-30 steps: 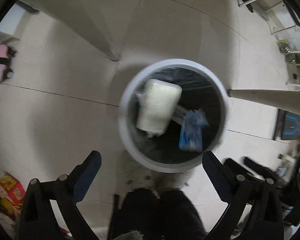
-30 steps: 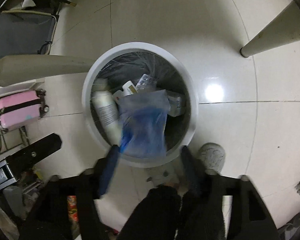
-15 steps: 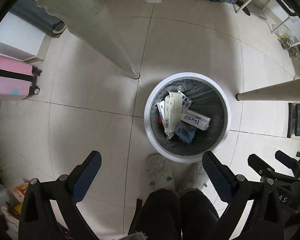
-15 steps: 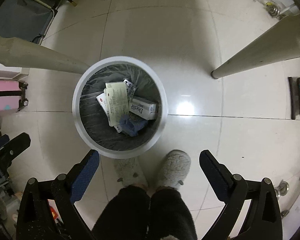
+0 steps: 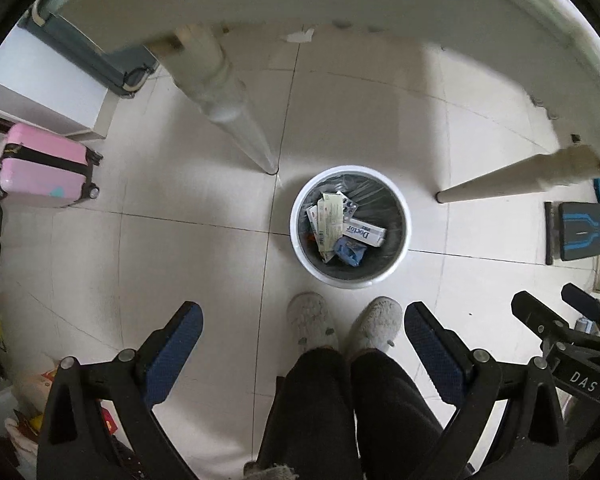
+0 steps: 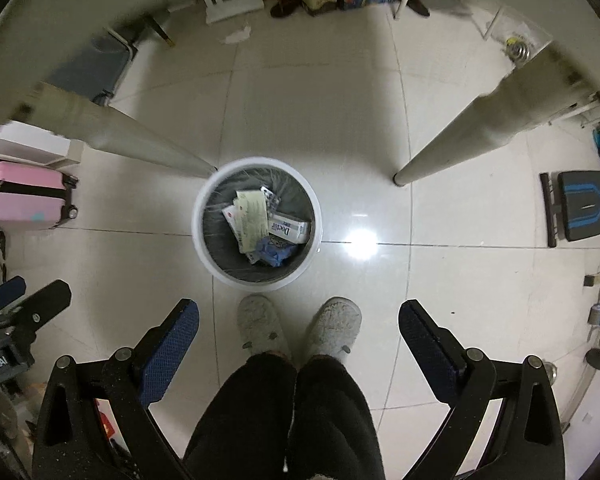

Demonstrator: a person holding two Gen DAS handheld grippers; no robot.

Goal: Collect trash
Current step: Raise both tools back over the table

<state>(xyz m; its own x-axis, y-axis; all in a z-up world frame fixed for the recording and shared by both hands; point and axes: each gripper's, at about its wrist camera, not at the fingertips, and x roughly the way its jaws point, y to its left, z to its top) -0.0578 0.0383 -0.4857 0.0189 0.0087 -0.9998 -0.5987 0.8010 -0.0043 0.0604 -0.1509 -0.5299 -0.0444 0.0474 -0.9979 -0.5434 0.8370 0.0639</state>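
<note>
White bin [image 5: 350,276] below; left gripper [image 5: 302,332], right gripper [image 6: 298,330] point down, jaws spread, empty.

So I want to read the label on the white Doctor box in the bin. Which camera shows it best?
The left wrist view: the Doctor box lies sharp there, lettering legible, inside the bin. The right wrist view shows the same box, but softer, with motion blur around the bin's rim, so the print is harder to read.
</note>
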